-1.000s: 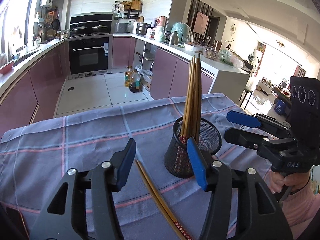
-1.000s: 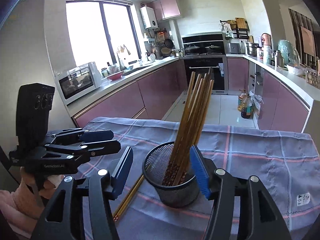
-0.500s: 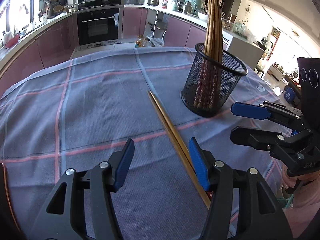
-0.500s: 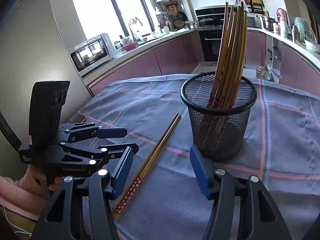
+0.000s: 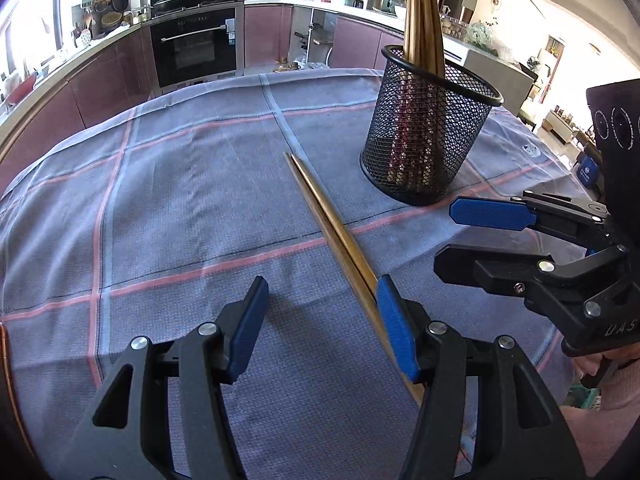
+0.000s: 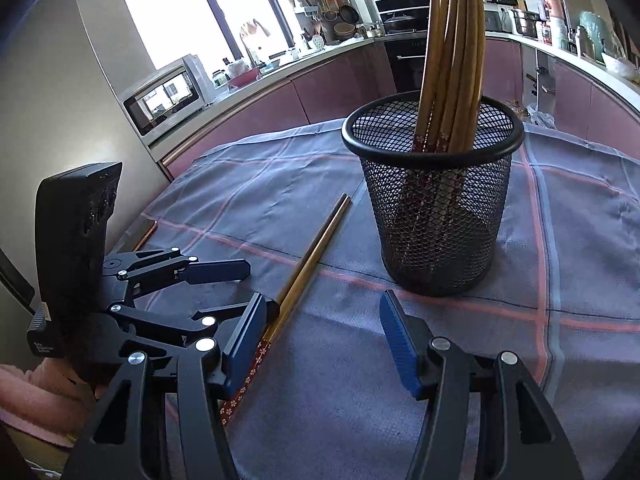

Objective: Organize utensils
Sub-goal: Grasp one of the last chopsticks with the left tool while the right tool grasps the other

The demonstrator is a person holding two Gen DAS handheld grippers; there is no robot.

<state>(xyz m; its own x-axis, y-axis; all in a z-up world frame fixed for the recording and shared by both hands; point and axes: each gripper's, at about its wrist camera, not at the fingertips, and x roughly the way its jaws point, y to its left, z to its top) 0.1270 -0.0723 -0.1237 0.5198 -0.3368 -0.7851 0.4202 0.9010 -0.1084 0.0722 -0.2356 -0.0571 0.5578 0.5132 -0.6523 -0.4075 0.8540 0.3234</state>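
Observation:
A pair of brown chopsticks (image 5: 336,236) lies diagonally on the checked cloth, its patterned red ends (image 6: 244,384) toward me. A black mesh cup (image 5: 428,140) holding several upright chopsticks (image 6: 452,52) stands just beyond them. My left gripper (image 5: 322,320) hovers low over the cloth, open, with the chopsticks running along the inside of its right pad (image 5: 396,332). My right gripper (image 6: 322,336) is also open with nothing between its fingers; the chopsticks pass under its left pad (image 6: 244,340). Each gripper shows in the other's view, the right gripper (image 5: 446,236) and the left gripper (image 6: 256,286).
A blue-grey cloth with pink stripes (image 5: 180,200) covers the table, whose edge drops off behind the cup. Kitchen counters, an oven (image 5: 196,48) and a microwave (image 6: 168,100) stand beyond. A pink sleeve (image 6: 36,396) shows at the lower left.
Both grippers have come down toward the table and tipped downward. The lying chopsticks, earlier ahead of the fingers, now reach in beside the left gripper's right pad. The jaws kept the same width.

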